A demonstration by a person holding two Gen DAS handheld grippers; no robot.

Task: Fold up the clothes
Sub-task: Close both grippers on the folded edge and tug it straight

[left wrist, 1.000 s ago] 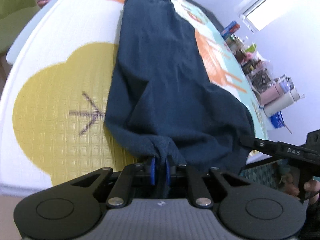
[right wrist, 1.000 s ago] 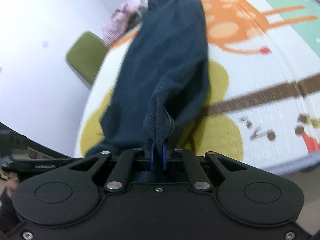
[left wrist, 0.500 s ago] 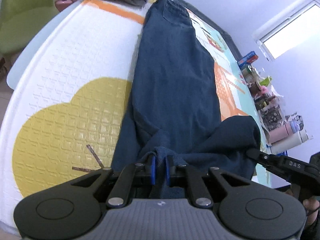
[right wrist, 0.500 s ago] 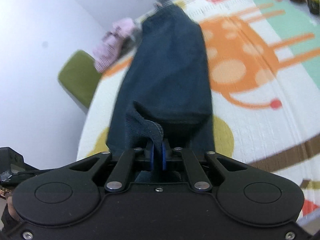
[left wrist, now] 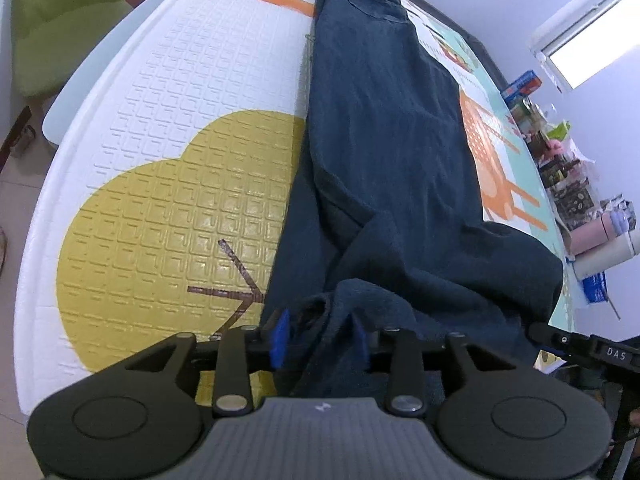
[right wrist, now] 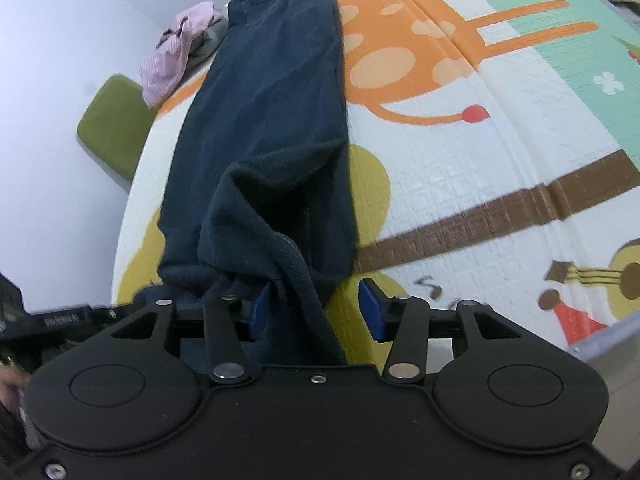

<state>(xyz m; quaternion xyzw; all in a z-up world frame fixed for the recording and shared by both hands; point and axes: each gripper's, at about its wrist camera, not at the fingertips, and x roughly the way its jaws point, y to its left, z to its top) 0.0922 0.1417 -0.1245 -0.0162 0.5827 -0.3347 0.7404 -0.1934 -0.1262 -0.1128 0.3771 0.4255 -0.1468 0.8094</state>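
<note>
left wrist view: we see our left gripper (left wrist: 320, 340) and right gripper (right wrist: 316, 310) opening, cloth loose between both; the jeans (left wrist: 384, 140) stretch lengthwise away from them.

I'm working in a home, likely a child's room: a cartoon play mat (right wrist: 480, 148) spreads ahead of my jaws, a green chair (left wrist: 60, 20) stands far left, and cluttered bottles and boxes (left wrist: 560, 160) line the wall under a window (left wrist: 588, 56) to the right.

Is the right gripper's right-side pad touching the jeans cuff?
Apart. The right wrist view shows the right gripper with jaws opening: bare mat shows between that pad and the jeans cuff, which hangs nearer the other pad.
</note>
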